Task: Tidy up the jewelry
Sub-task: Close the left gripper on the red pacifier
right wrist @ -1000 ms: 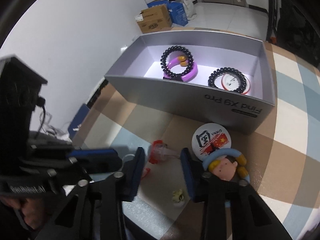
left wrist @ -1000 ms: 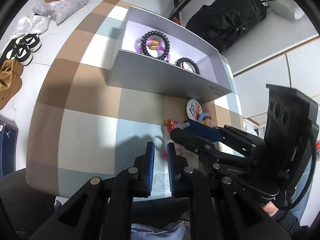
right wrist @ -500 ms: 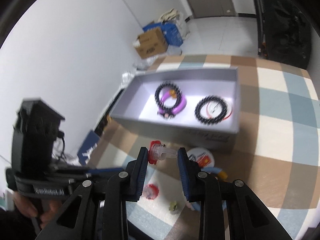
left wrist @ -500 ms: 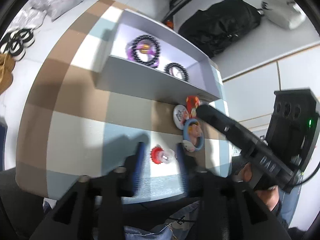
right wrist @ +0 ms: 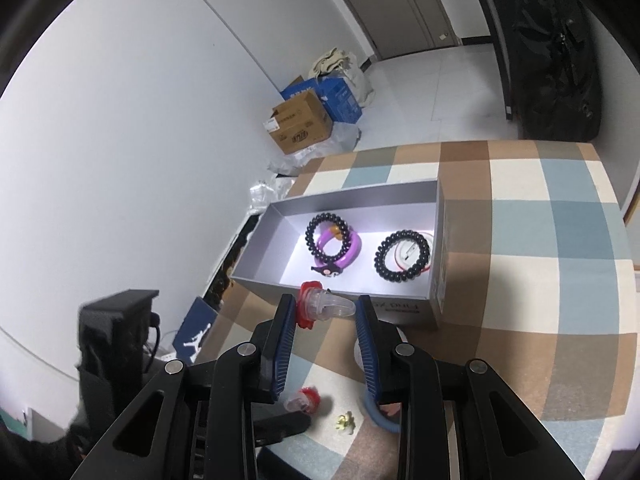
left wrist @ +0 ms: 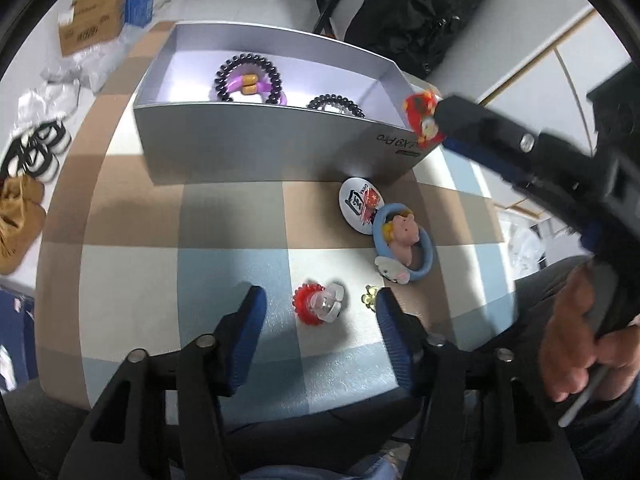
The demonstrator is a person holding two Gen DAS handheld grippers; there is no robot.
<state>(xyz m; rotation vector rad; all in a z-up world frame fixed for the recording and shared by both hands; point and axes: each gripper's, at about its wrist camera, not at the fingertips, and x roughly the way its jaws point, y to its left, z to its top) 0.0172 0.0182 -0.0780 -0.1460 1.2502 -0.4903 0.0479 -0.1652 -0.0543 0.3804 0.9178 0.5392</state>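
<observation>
A grey open box [left wrist: 260,144] stands on the checked tablecloth. It holds a dark bead bracelet over a purple one [left wrist: 248,80] and a second dark bracelet [left wrist: 336,104]. My left gripper [left wrist: 318,314] is open, low over the cloth. A red-topped clear ring [left wrist: 318,304] lies between its pads, touching neither. My right gripper [right wrist: 325,312] is shut on another red-and-clear ring [right wrist: 326,307], held in the air just before the box's front wall [right wrist: 404,312]. The left wrist view shows that ring [left wrist: 422,120] at the box's right corner.
A round white badge [left wrist: 360,206], a blue loop with a cartoon figure [left wrist: 404,240] and a tiny yellow charm [left wrist: 369,298] lie right of the left gripper. Cardboard boxes [right wrist: 300,128], bags and shoes [left wrist: 24,200] sit on the floor beyond the table edge.
My left gripper went from shut to open, and a red ring now lies between its jaws. My right gripper rose from the cloth with its ring and moved toward the box.
</observation>
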